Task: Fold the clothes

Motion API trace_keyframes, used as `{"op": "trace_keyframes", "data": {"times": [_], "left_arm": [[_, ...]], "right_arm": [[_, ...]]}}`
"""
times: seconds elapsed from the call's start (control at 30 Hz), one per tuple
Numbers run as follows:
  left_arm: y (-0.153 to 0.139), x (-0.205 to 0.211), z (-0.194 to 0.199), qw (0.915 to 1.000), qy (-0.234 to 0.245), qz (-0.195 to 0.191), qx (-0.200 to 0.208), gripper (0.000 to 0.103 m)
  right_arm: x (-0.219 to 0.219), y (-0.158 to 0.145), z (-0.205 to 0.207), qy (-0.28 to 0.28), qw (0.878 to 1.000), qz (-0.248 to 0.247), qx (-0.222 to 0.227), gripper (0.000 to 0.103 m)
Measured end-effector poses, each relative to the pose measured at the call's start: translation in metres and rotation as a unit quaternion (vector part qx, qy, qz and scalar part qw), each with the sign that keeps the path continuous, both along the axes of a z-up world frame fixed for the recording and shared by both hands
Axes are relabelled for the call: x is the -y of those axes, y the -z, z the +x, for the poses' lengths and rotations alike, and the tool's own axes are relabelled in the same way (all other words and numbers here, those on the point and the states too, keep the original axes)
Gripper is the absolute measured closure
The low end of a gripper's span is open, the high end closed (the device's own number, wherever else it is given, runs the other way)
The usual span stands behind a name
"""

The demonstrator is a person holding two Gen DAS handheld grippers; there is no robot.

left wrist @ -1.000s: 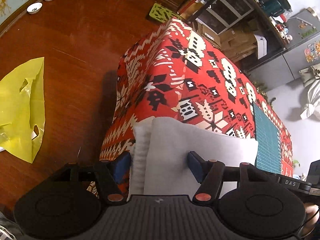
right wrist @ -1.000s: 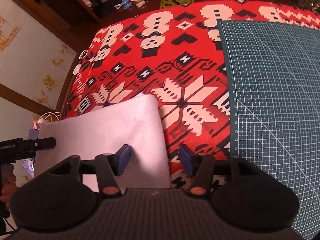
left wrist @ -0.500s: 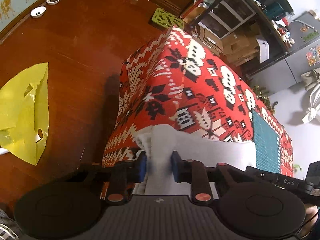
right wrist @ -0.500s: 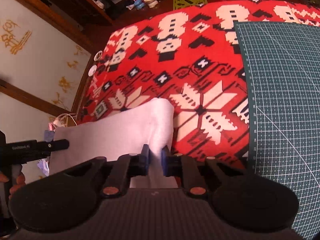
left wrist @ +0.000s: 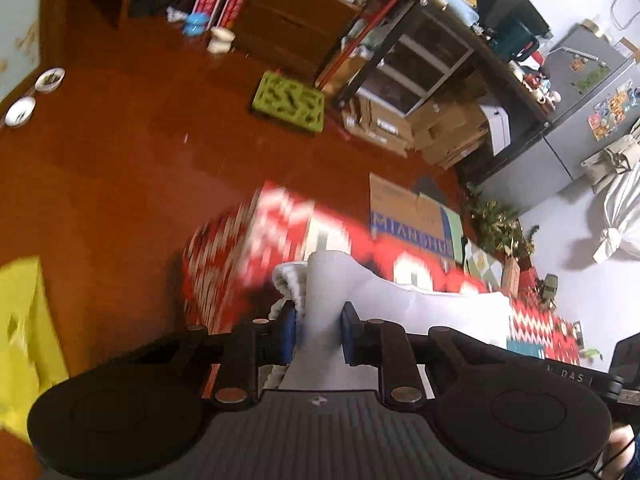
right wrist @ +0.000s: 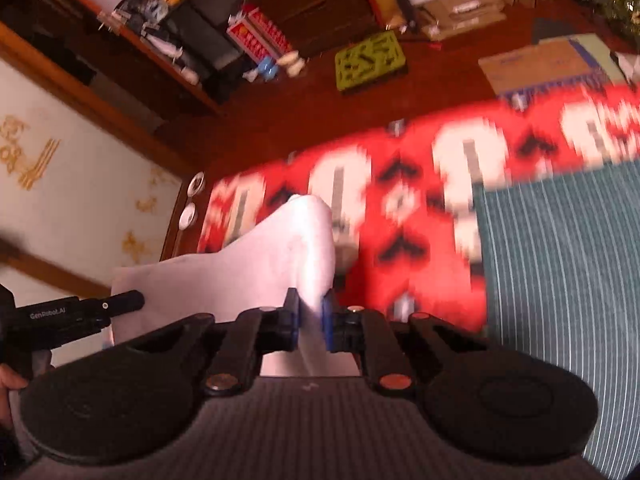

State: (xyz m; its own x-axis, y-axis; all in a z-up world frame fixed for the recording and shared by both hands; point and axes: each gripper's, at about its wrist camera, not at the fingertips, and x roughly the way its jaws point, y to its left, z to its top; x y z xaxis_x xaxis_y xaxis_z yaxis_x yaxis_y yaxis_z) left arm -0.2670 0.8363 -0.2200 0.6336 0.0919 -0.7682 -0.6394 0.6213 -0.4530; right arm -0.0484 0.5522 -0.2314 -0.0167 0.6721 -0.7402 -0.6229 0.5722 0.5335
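Observation:
A folded white fleece garment (left wrist: 424, 312) is lifted above the table with the red patterned cloth (left wrist: 224, 264). My left gripper (left wrist: 318, 330) is shut on its left corner, which bunches up between the blue pads. My right gripper (right wrist: 310, 320) is shut on the garment's right corner (right wrist: 288, 248). The cloth stretches between both grippers. The other gripper's body shows at the left edge of the right wrist view (right wrist: 72, 316). Both views are motion blurred.
A green cutting mat (right wrist: 560, 280) lies on the right part of the table. On the wooden floor are a yellow plastic bag (left wrist: 24, 332), a green crate (left wrist: 290, 102) and cardboard boxes (left wrist: 412, 216). Shelves and a cabinet stand behind.
Both grippers went from open around the garment's corners to shut on them, then lifted the garment off the table. The views tilted up toward the room.

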Motion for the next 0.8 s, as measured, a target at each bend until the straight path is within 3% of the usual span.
{"op": "trace_keyframes", "data": {"times": [0.23, 0.33, 0.4, 0.5, 0.6, 0.63, 0.7, 0.8], "left_arm": [[0.023, -0.044, 0.062, 0.9995, 0.011, 0.014, -0.024, 0.082], [0.034, -0.050, 0.066, 0.9991, 0.012, 0.014, -0.038, 0.079], [0.032, -0.052, 0.062, 0.9991, 0.012, 0.020, -0.034, 0.074], [0.013, -0.048, 0.049, 0.9971, 0.006, 0.070, -0.028, 0.073], [-0.007, -0.043, 0.042, 0.9954, 0.008, 0.095, -0.003, 0.083], [-0.008, -0.039, 0.047, 0.9953, 0.023, 0.094, 0.003, 0.100], [-0.009, -0.032, 0.059, 0.9940, 0.056, 0.094, 0.008, 0.103], [0.013, -0.025, 0.084, 0.9881, 0.101, 0.109, -0.041, 0.103]], "right_arm": [[-0.048, 0.013, 0.060, 0.034, 0.999, 0.001, 0.004, 0.091], [-0.053, 0.028, 0.071, 0.047, 0.999, -0.008, -0.003, 0.091], [-0.053, 0.038, 0.074, 0.051, 0.999, -0.008, -0.007, 0.085], [-0.049, 0.040, 0.075, 0.045, 0.999, -0.009, 0.019, 0.082], [-0.043, 0.024, 0.074, 0.038, 0.997, 0.011, 0.061, 0.085], [-0.045, 0.019, 0.074, 0.031, 0.997, 0.021, 0.071, 0.087], [-0.054, 0.013, 0.076, 0.013, 0.996, 0.031, 0.081, 0.093], [-0.078, 0.022, 0.080, -0.009, 0.996, 0.022, 0.083, 0.093]]}}
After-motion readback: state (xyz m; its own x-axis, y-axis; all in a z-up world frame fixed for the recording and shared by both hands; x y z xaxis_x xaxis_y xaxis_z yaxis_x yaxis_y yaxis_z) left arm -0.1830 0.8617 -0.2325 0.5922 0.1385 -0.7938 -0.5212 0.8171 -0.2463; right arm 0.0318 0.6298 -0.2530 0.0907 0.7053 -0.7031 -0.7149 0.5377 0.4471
